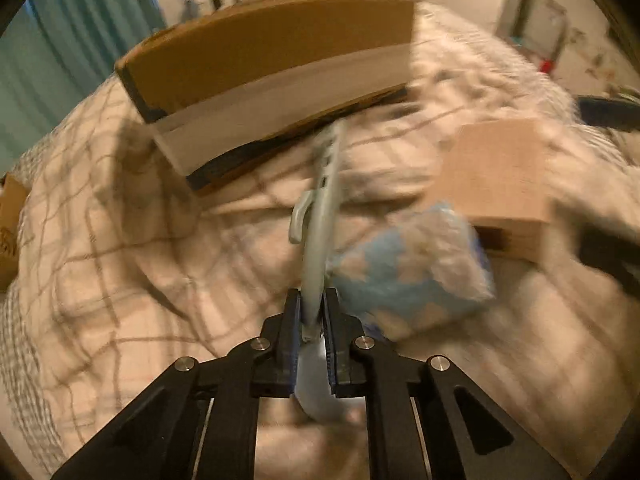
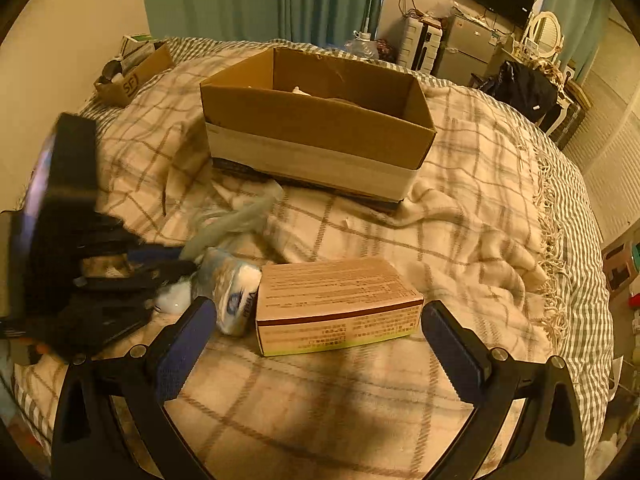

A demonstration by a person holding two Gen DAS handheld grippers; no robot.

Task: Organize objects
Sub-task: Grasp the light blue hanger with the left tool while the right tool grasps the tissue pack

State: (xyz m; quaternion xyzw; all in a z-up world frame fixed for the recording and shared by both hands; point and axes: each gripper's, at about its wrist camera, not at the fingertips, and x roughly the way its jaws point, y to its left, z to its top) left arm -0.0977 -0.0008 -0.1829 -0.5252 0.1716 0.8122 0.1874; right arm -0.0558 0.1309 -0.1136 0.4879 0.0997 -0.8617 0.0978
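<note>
1. Gripping a grey slotted spatula [image 1: 320, 216]: the left tongs [image 1: 311, 312] are clamped on its handle, so the tool juts forward over the bed; its slotted end points toward the big cardboard box [image 1: 272, 76]. View is motion-blurred.
2. Right tongs [image 2: 318, 334] stand wide apart, holding nothing, just above the plaid blanket [image 2: 460, 216]. The printed carton [image 2: 336, 304] lies between and slightly ahead of the fingers, not touching either.
3. Blue-and-white soft pack [image 2: 234, 292] lies against the carton's left end, just beside the left tongs in the right wrist view.
4. Big cardboard box [image 2: 316, 128] sits open-topped on the blanket, further back from the carton; contents too dim to identify.
5. A smaller open box [image 2: 132, 76] rests at the far left edge of the bed.
</note>
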